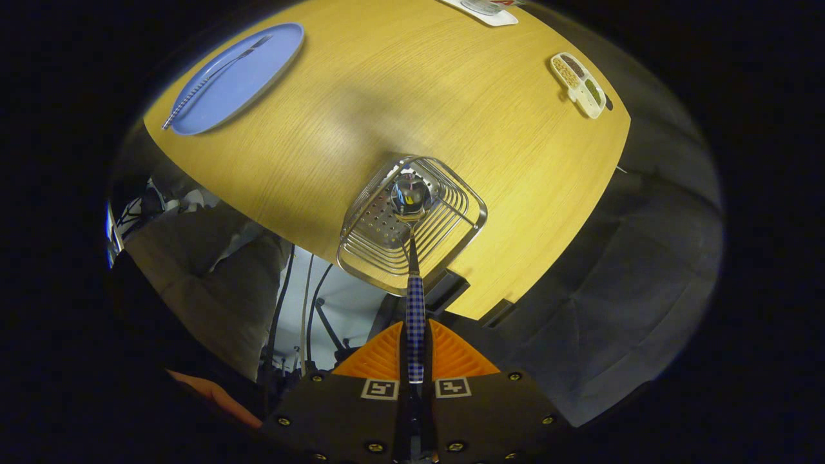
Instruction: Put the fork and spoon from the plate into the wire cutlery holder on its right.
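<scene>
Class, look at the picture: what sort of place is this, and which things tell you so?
Probably a staged dining table: a round wooden tabletop, a blue oval plate and a wire cutlery holder, where the claw grips a checked-handled spoon.

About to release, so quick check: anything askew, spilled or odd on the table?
Nothing stands out. The gripper is shut on the checked-handled spoon, bowl down inside the wire cutlery holder. The matching fork lies on the blue plate.

Wooden table with two bystanders

On the wooden table [412, 84], a white divided tray [579, 86] of seeds sits well apart from a white card [483, 11].
</scene>
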